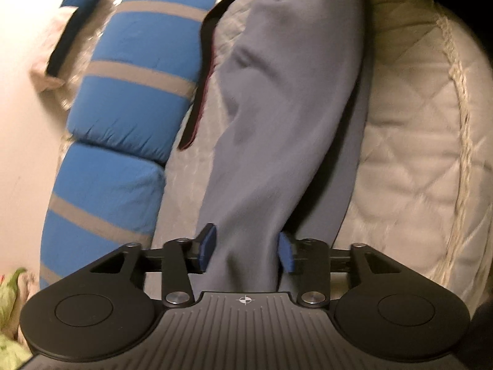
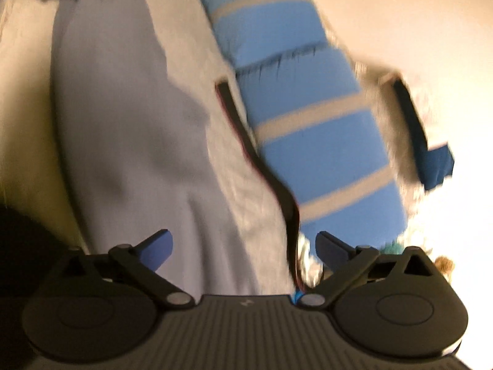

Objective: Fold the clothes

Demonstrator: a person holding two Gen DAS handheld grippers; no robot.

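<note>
A long grey-blue garment (image 1: 277, 92) lies stretched along the quilted cream mattress (image 1: 416, 154). Its near end runs down between the fingers of my left gripper (image 1: 246, 251). The blue pads stand apart on either side of the bunched cloth and do not squeeze it, so this gripper is open. In the right wrist view the same garment (image 2: 123, 108) lies flat ahead and to the left. My right gripper (image 2: 245, 246) hangs above its near edge with the jaws spread wide and nothing between them.
A blue pillow with grey stripes (image 1: 132, 92) (image 2: 308, 123) lies beside the garment along the wall. A dark strap with a red edge (image 1: 200, 77) (image 2: 262, 160) runs between them. A dark blue item (image 1: 74, 30) (image 2: 431, 154) sits beyond the pillow. Green patterned cloth (image 1: 9, 293) shows at the left.
</note>
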